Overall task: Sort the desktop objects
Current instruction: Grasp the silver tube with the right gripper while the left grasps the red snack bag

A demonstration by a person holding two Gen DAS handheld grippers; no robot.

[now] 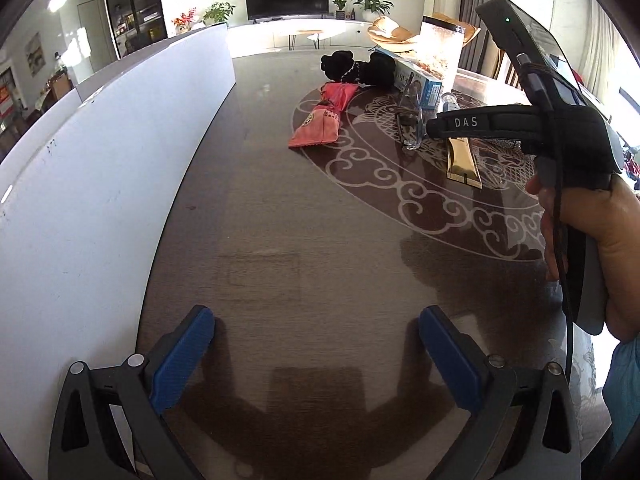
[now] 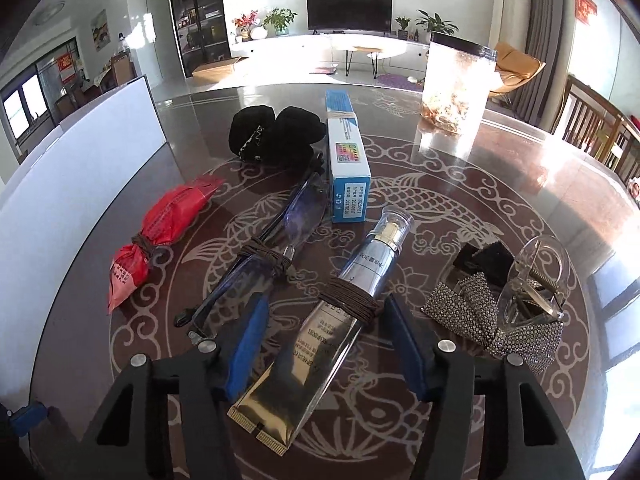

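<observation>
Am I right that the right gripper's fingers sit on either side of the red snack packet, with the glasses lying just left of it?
Not quite: the right gripper straddles the gold and silver tube, not the red snack packet. The glasses do lie just left of it, as the right wrist view shows.

A gold-and-silver cosmetic tube (image 2: 340, 320) with a clear cap, wrapped by a brown elastic band, lies slanted on the tabletop (image 2: 500, 184). Left of it lie folded blue-lensed glasses (image 2: 256, 264) and a red plastic packet (image 2: 160, 236); behind, a blue-and-white carton (image 2: 346, 156) and black plush item (image 2: 276, 132); right, a rhinestone bow (image 2: 480, 320) beneath a clear hair claw (image 2: 532, 280).
</observation>
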